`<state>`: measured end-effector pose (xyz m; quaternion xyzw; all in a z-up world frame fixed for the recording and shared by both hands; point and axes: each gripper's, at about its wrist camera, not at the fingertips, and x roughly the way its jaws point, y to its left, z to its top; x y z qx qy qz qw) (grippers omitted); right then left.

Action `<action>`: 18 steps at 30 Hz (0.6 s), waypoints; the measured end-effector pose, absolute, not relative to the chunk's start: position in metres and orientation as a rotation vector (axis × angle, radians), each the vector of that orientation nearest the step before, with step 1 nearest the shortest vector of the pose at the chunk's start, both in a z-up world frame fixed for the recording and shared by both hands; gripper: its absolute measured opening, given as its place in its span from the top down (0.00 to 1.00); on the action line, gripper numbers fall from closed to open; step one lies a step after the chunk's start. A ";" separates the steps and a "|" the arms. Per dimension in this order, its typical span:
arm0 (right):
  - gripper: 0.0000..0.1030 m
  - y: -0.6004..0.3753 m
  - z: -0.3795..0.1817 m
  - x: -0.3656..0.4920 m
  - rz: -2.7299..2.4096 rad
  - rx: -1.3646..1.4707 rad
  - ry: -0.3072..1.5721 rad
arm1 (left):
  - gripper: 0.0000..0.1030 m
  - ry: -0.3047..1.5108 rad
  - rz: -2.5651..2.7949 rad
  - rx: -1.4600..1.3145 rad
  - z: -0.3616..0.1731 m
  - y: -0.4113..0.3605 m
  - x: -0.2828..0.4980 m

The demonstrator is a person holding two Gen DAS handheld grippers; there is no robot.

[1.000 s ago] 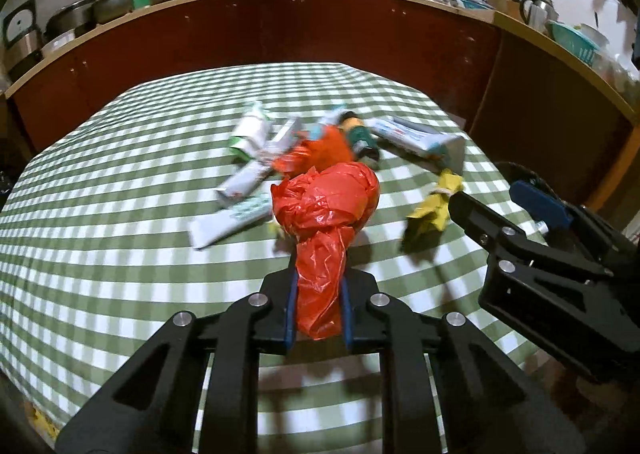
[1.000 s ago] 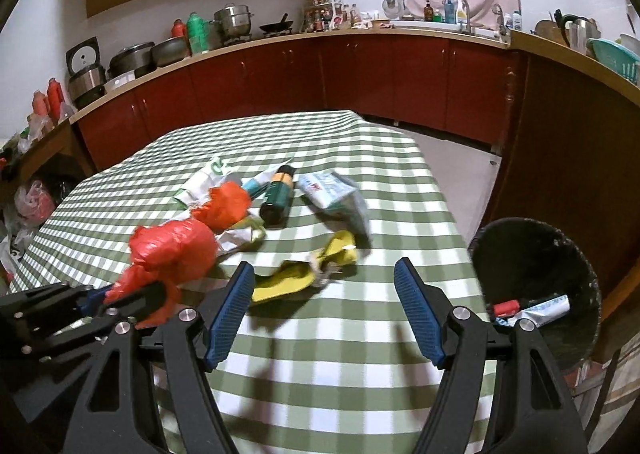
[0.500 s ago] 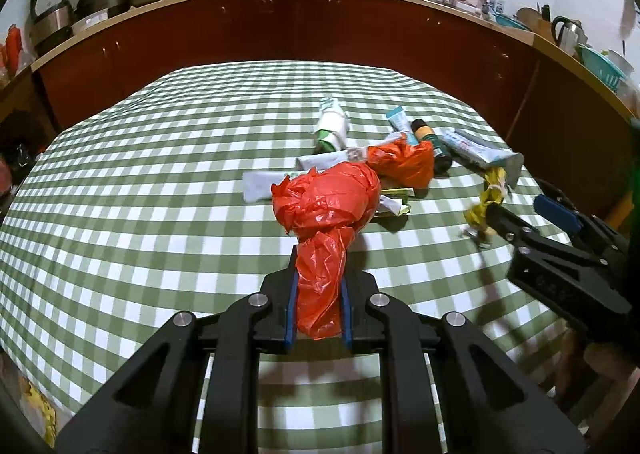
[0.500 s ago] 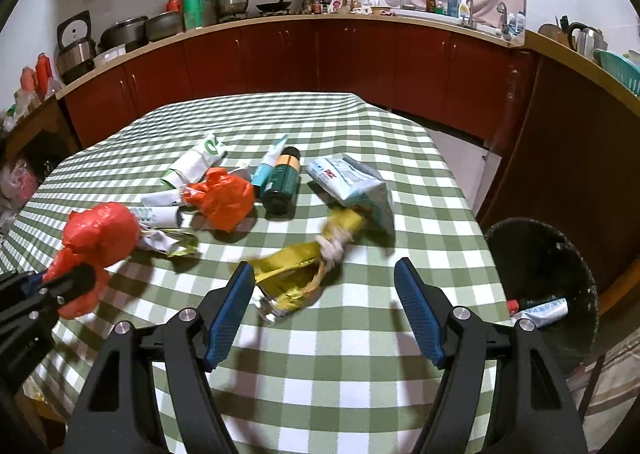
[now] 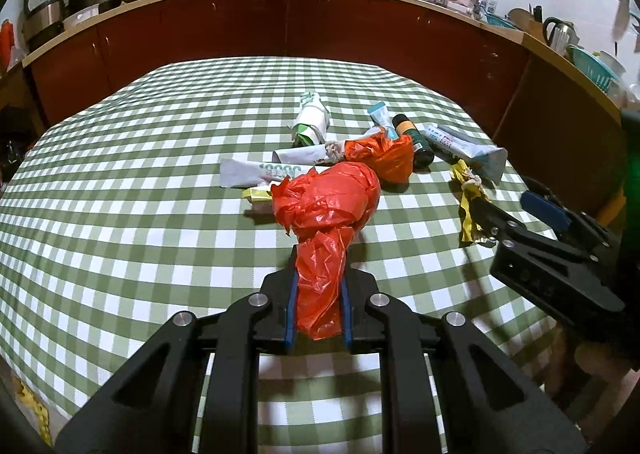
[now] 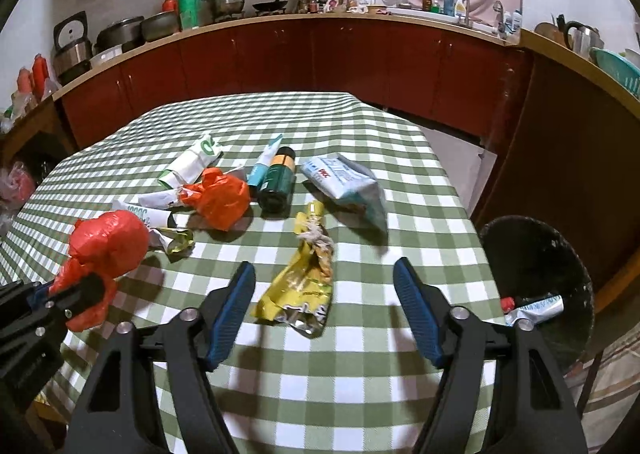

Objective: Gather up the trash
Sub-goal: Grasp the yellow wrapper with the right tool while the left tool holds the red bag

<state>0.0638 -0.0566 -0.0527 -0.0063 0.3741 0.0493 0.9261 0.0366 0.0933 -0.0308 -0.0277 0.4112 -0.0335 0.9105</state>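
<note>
The left gripper [image 5: 318,306] pinches the red bag [image 5: 326,210]. The right gripper [image 6: 324,306], closing around the yellow wrapper [image 6: 300,286], probably isn't touching yet. That slick foil may slip free near the table's [image 6: 360,374] right edge.

Two hand-held grippers, both of matte black plastic with angular, cut-out arms: the left gripper [image 5: 318,304] and the right gripper [image 6: 324,306] carry ribbed blue pads [image 6: 234,310] on their fingers (silver round-headed screws [image 5: 258,299] mark each pivot).

The flattened white tube [image 5: 260,173] shows digits, seemingly "10000"; other print is illegible.
</note>
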 end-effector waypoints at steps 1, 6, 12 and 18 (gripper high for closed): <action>0.46 -0.055 -0.054 0.066 0.105 -0.017 0.776 | 0.85 0.849 -0.067 -0.058 -0.032 0.093 0.037; 0.70 -0.055 -0.061 0.068 0.129 -0.012 0.809 | 0.85 0.854 -0.054 -0.061 -0.036 0.095 0.040; 0.76 -0.060 -0.059 0.061 0.138 -0.006 0.789 | 0.85 0.850 -0.050 -0.065 -0.039 0.093 0.042; 0.77 -0.070 -0.054 0.050 0.155 0.003 0.764 | 0.85 0.830 -0.063 -0.075 -0.035 0.088 0.037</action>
